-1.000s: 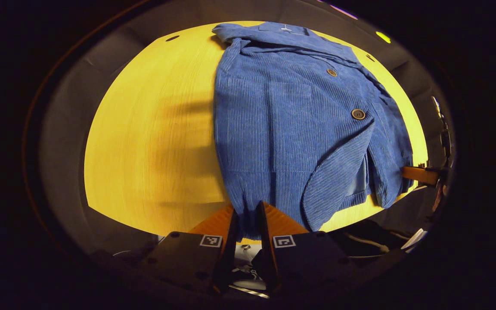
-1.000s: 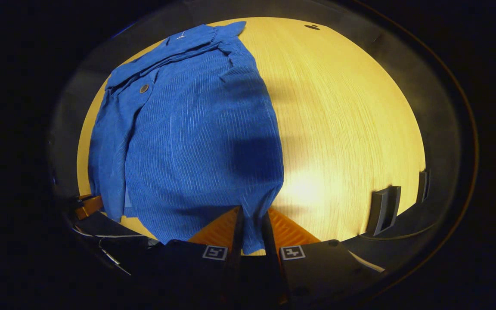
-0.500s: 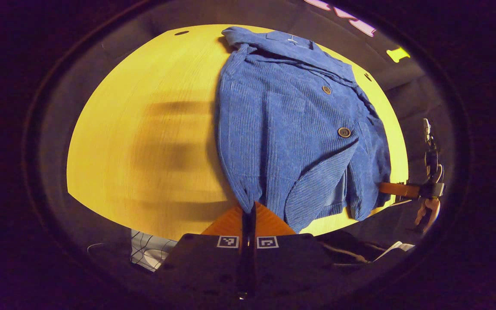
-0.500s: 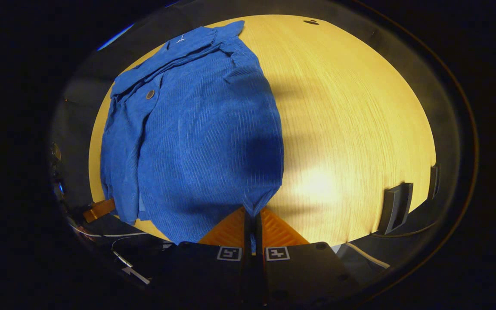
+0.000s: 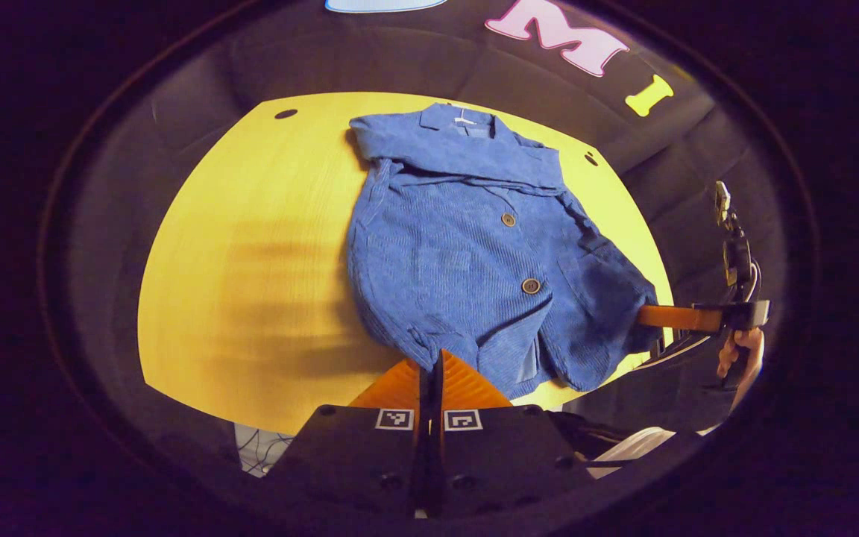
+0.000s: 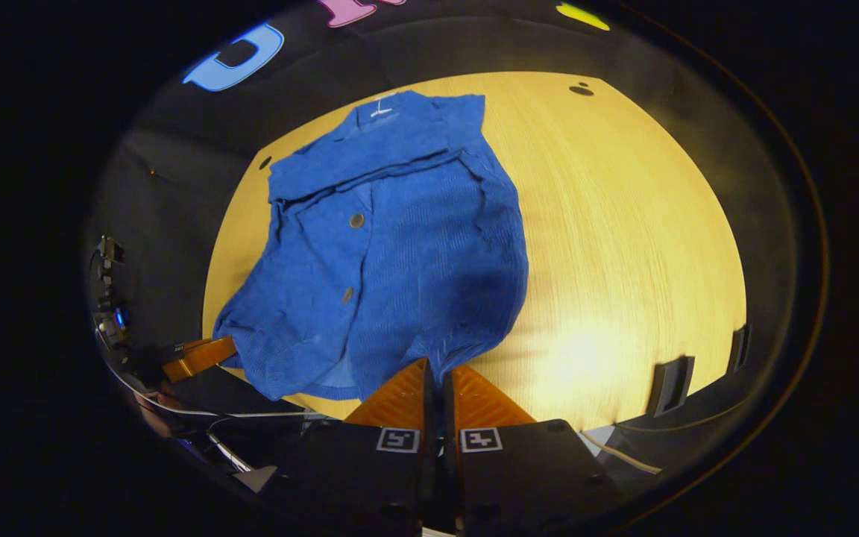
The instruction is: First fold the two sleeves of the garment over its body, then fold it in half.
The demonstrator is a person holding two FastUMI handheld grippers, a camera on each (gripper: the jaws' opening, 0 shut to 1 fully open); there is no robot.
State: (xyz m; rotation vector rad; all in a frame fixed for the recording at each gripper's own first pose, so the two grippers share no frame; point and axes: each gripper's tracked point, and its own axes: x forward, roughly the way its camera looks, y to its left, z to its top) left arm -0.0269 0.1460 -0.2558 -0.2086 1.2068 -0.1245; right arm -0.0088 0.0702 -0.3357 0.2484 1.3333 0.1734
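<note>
Jacket [image 5: 474, 253], blue corduroy, lies on the yellow wooden table [image 5: 250, 246] with its collar [image 5: 459, 142] at the far edge and its hem toward the near edge. We see both sleeves already folded in over the body, and two buttons [image 5: 531, 286] showing on the front.

We see the left gripper [image 5: 432, 363] with its orange fingers pressed together on the jacket's near left hem corner, blue cloth pinched between them. We see the right gripper [image 6: 435, 373] closed the same way on the near right hem corner.

In the left gripper view, the right gripper appears at the far right as an orange finger [image 5: 679, 318] meeting the hem, with a hand [image 5: 743, 356] behind it. The hem between the two grips hangs slack over the near table edge.
</note>
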